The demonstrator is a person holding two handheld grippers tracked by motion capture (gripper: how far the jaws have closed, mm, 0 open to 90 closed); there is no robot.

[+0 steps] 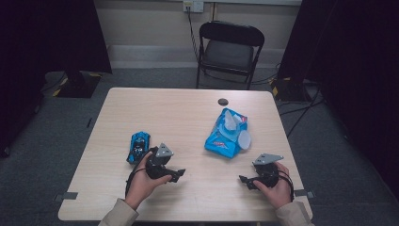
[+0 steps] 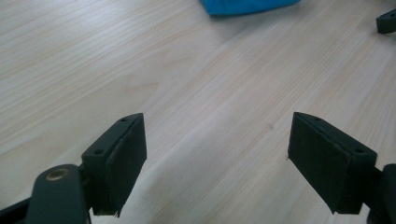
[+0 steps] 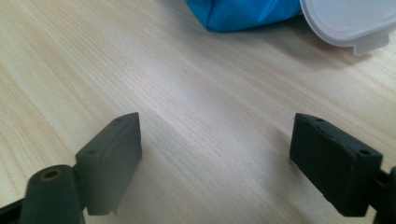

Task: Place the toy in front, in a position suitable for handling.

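High view shows the left gripper (image 1: 178, 175) at lower centre-left of the counter (image 1: 179, 113), fingers spread with nothing between them, just right of a blue toy car (image 1: 138, 146). Toward the lower right, the right gripper (image 1: 244, 181) is likewise wide open and empty. Between them, higher up and right of centre, lies the blue wipes pack (image 1: 227, 133), lid (image 1: 244, 140) flipped open, apart from both grippers.
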